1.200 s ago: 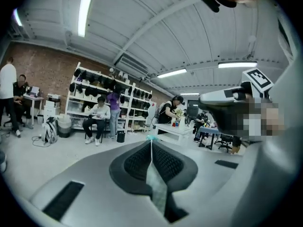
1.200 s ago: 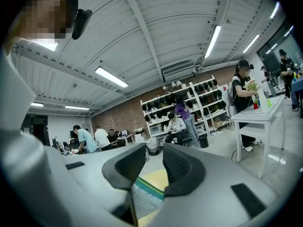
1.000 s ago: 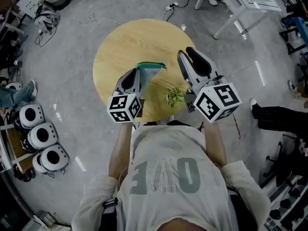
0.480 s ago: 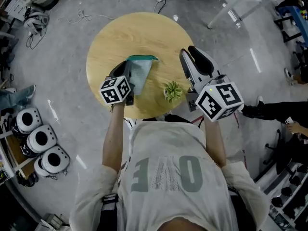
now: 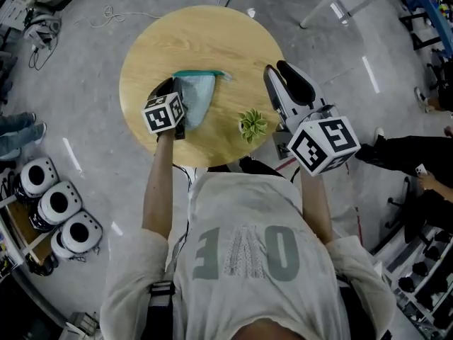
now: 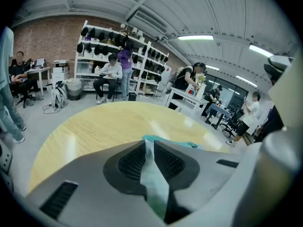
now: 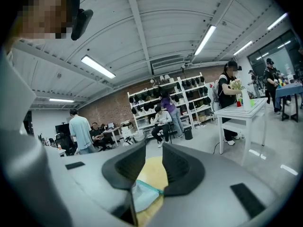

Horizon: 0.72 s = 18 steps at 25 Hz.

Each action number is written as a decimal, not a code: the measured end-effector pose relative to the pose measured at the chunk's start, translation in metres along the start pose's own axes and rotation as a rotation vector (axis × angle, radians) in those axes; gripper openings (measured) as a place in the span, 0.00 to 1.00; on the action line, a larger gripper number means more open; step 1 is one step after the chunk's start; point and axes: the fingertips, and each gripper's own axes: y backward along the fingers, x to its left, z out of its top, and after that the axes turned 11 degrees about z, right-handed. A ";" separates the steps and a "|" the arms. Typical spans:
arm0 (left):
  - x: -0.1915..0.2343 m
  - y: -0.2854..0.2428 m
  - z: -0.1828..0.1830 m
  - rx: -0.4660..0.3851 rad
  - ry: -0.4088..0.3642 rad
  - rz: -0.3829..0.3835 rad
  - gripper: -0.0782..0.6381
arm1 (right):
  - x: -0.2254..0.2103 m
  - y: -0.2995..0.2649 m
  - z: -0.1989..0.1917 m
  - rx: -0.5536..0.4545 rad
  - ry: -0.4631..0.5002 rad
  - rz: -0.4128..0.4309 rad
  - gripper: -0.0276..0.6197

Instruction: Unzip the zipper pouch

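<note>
- Shows one pale green zipper pouch on the left half of a round wooden table; cannot tell whether it rests flat on the wood or hangs just above it.
- Carries a teal zipper edge along the far side, running left to right, and narrows from there toward the near-left end. Shows no pull tab clearly.
- Places the left gripper at that near-left end, jaws pressed together; confirms in the left gripper view a thin fold of pouch fabric pinched between the pads.
- Places the right gripper over the table's right edge, jaws spread with nothing between them; looks through that gap down onto the table and the pouch.
- Puts the pouch to the left of the free right gripper and apart from it, with the zipper's right end the closest part. Seems to call for a reach leftward, then a pull along the left-to-right zipper line while the left grip anchors the fabric.
- Sets one small potted plant near the table's near-right edge, between pouch and right gripper.
- Counts one pouch, one plant, one table, two grippers.
</note>
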 end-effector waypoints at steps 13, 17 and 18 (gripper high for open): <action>0.008 0.010 0.017 -0.044 0.013 0.027 0.30 | 0.019 -0.007 -0.002 0.040 0.024 0.053 0.21; 0.008 0.032 0.065 -0.155 0.000 0.048 0.30 | 0.024 -0.011 0.003 0.039 0.069 0.078 0.21; 0.007 0.041 0.081 -0.193 -0.008 0.053 0.30 | 0.025 -0.012 0.006 0.036 0.081 0.080 0.21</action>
